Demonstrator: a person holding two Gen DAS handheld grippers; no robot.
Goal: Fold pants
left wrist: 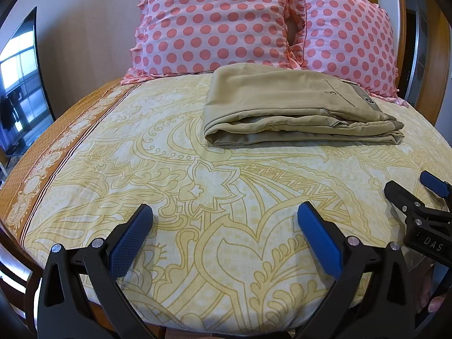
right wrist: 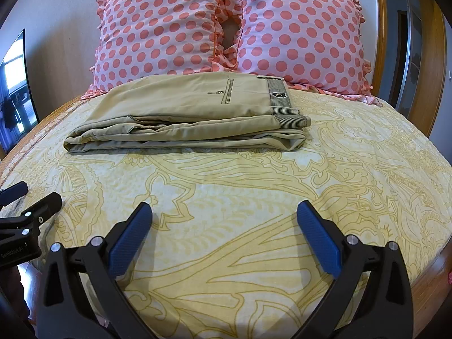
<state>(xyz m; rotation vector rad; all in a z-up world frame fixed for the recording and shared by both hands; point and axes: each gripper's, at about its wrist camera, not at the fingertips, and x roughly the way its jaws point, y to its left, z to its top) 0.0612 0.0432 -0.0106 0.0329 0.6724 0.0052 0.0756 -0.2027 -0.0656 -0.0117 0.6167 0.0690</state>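
The khaki cotton pants point(right wrist: 186, 113) are lying folded into a flat stack of several layers on the yellow-patterned bed sheet point(right wrist: 254, 212), just in front of the two pink pillows with coral polka dots point(right wrist: 231, 28). Their long axis is running from nine o'clock to three o'clock, with the striped grey waistband point(right wrist: 279, 96) sitting at the three o'clock end in the right wrist view.

The left gripper point(left wrist: 224, 231) is hovering over bare sheet with its blue-padded fingers point(left wrist: 130, 243) spread wide and holding nothing. The right gripper point(right wrist: 224, 231) is doing the same, fingers apart and empty.

From the right gripper the stack is lying at about eleven o'clock, well apart; from the left gripper the same pants point(left wrist: 293, 107) are lying at about one o'clock, also well apart. Neither gripper is looking clearly nearer.

Judging by the stack, the folding is looking essentially done, so any coming move is probably only tidying the layered near edge.
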